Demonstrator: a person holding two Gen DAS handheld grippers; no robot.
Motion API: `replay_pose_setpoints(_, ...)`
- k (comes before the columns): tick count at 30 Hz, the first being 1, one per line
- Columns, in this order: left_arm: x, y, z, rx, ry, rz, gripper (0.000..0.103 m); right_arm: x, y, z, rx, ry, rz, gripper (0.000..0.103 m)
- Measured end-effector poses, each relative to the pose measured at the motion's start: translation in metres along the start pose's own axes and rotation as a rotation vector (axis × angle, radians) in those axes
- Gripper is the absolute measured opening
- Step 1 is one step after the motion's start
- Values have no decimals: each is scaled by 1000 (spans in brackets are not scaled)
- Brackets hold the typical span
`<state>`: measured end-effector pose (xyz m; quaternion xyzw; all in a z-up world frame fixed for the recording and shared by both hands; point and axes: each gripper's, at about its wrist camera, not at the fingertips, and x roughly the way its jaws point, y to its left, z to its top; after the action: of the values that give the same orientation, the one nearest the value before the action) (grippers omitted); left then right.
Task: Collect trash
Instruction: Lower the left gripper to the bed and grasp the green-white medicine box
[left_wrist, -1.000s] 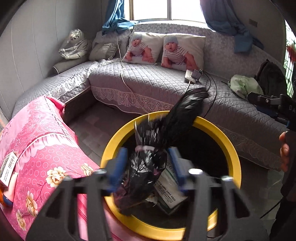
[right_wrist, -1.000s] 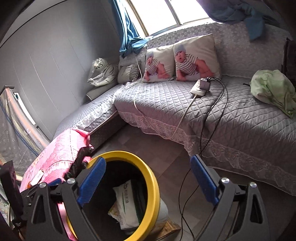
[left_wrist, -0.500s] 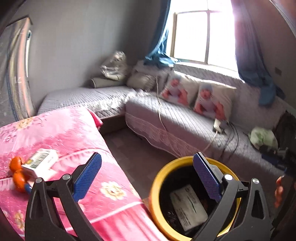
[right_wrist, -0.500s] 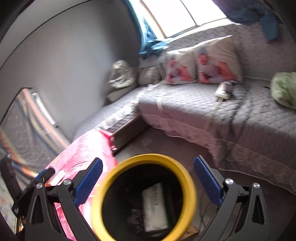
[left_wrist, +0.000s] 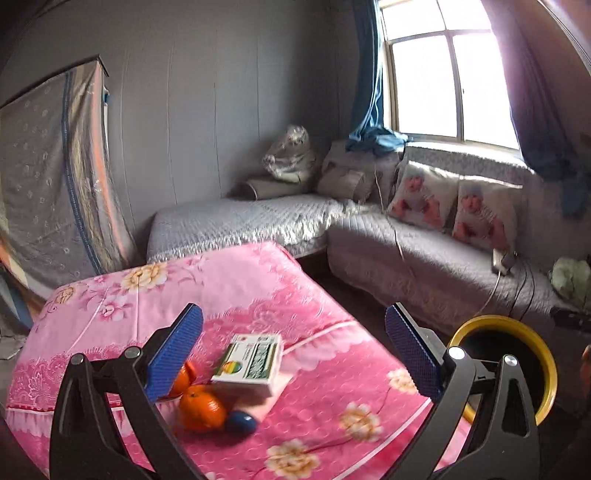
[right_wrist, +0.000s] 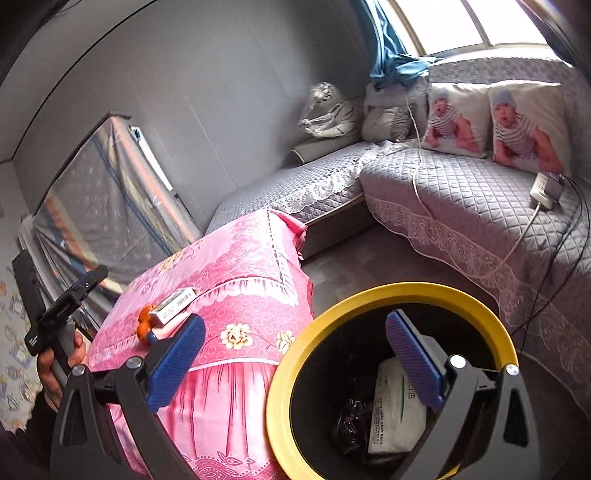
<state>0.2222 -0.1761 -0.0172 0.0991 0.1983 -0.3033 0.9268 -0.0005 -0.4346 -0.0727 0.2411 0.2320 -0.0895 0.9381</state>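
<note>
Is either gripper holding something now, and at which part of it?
Nothing is held. The left gripper and the right gripper are both open and empty.

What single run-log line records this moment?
left gripper: open, empty | right gripper: open, empty | black bag: in bin | box: on table

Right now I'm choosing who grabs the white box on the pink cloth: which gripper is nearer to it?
Left. The left gripper hangs open just over the white box; the right gripper is open above the yellow-rimmed bin, off the cloth's edge.
</note>
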Motion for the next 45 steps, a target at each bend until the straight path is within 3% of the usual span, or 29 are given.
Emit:
replay_pose_setpoints(7,48,41,-37,0,236,-12,95,29,17,-7,-18,62,27,95)
replay_pose_setpoints(18,117,43,-33,60,419,-86,95,48,30,-13,-89,88,50,95)
replay_pose_setpoints(27,166,43,-30,71,537,-121,94,54,20,-13,-58,106,87,95)
replay_pose_setpoints(32,185,44,-36,89,587,-102,91,56,17,-13,-50,110,93,95)
replay_pose_setpoints(33,187,45,-37,87,592,-105,86,56,17,-13,-47,113,99,95)
replay_pose_setpoints(34,189,45,-39,87,601,-104,72,56,17,-13,-45,114,102,95)
replay_pose_setpoints(35,191,45,-40,88,609,-108,65,56,17,-13,-46,115,101,95)
replay_pose_setpoints(41,183,50,-35,68,577,-94,64,51,23,-12,-62,112,100,95)
replay_pose_setpoints(45,152,58,-18,43,491,-97,64,52,38,-8,-104,117,116,95)
